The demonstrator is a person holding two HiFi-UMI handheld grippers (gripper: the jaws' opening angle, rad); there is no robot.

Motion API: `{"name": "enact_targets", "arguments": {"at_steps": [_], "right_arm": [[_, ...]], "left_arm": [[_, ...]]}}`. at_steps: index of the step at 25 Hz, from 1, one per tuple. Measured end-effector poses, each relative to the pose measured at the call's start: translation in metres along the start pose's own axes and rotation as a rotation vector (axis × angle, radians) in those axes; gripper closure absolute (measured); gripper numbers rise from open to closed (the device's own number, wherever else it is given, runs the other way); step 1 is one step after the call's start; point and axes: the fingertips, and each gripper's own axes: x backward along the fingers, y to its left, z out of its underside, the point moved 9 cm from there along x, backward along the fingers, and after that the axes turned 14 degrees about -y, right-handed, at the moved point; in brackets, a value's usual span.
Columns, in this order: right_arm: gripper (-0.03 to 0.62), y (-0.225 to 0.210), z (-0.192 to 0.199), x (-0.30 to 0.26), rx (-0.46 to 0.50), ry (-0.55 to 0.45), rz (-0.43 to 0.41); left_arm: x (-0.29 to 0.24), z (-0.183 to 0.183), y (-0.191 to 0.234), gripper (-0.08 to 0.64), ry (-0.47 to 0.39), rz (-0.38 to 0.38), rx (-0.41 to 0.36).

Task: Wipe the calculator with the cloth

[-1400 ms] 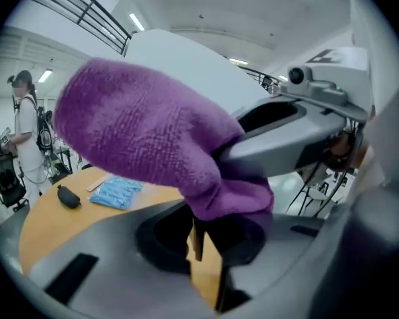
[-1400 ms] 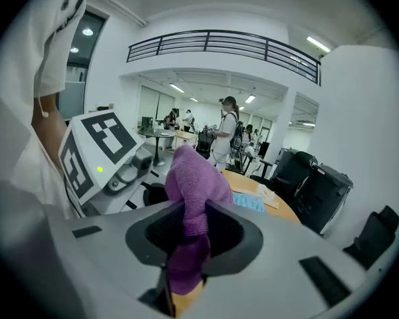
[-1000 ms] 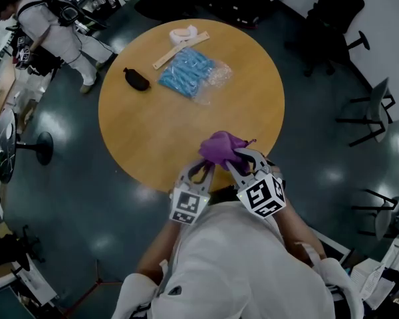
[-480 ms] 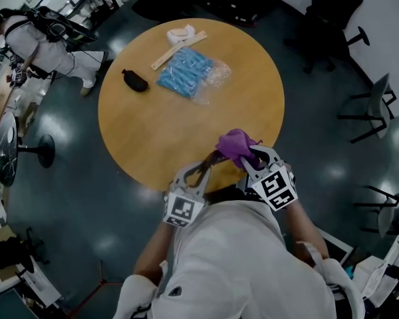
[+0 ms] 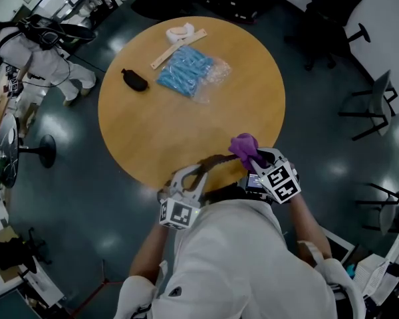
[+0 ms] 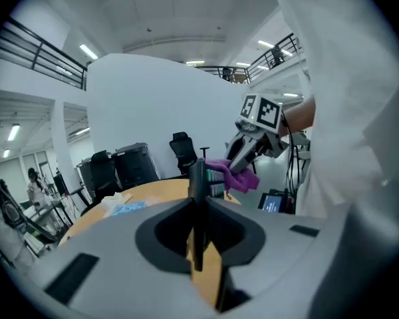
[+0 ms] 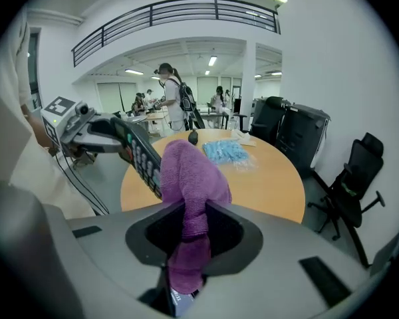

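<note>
the step in hand seems to be the wiping itself, in the air near the edge of the round table (image 5: 156, 128) and close to the body. the calculator (image 7: 138, 153) is pinched by its lower end in the left gripper (image 5: 199, 170). the jaws are pressed on its two flat sides, so from between them it shows only as a thin dark edge pointing forward. the right gripper (image 5: 255, 158) has its jaws closed on the purple cloth (image 7: 189, 178). one bunch of the cloth stands out in front of the jaws and a tail hangs back between them.

the bunch is at the key face of the calculator, at its far end from the left jaws (touching, as far as i can judge, though the contact itself is not clearly seen). i think the next move asks for the right jaws to drag the bunch along the key face toward the left jaws. the left grip must stay firm, because the calculator is held at one end only and could swing under the push.

the other things are well apart, far in front of both jaws on the other side of the table: a blue packet (image 5: 185, 70), a flat stick (image 5: 179, 48), a white roll (image 5: 181, 32) and a small black object (image 5: 135, 80). nothing stands between the cloth and the calculator. only the left jaws cover a part of it, and that part cannot be wiped without a new grip.
</note>
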Motion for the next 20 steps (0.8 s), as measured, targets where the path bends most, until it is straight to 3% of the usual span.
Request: {"name": "enact_targets", "arguments": {"at_steps": [4,8,10,14,20], "right_arm": [[0.508,-0.011,0.02,0.001,-0.02,0.062,0.019],[0.508,-0.018,-0.004,0.016,-0.016,0.0,0.02],[0.508,-0.005,-0.034,0.018,0.013,-0.052,-0.033],[0.508,0.041,-0.082,0.005,0.118,-0.112,-0.172],[0.508,0.08,-0.099,-0.013,0.289,-0.051,-0.265]], "left_arm": [[0.0,0.006,0.001,0.508,0.021,0.034,-0.085],[-0.008,0.014,0.005,0.508,0.084,0.071,-0.233],[-0.015,0.022,0.005,0.508,0.116,0.107,-0.323],[-0.031,0.017,0.007,0.508,0.135,0.179,-0.411],[-0.04,-0.014,-0.011,0.508,0.065,0.26,-0.632]]}}
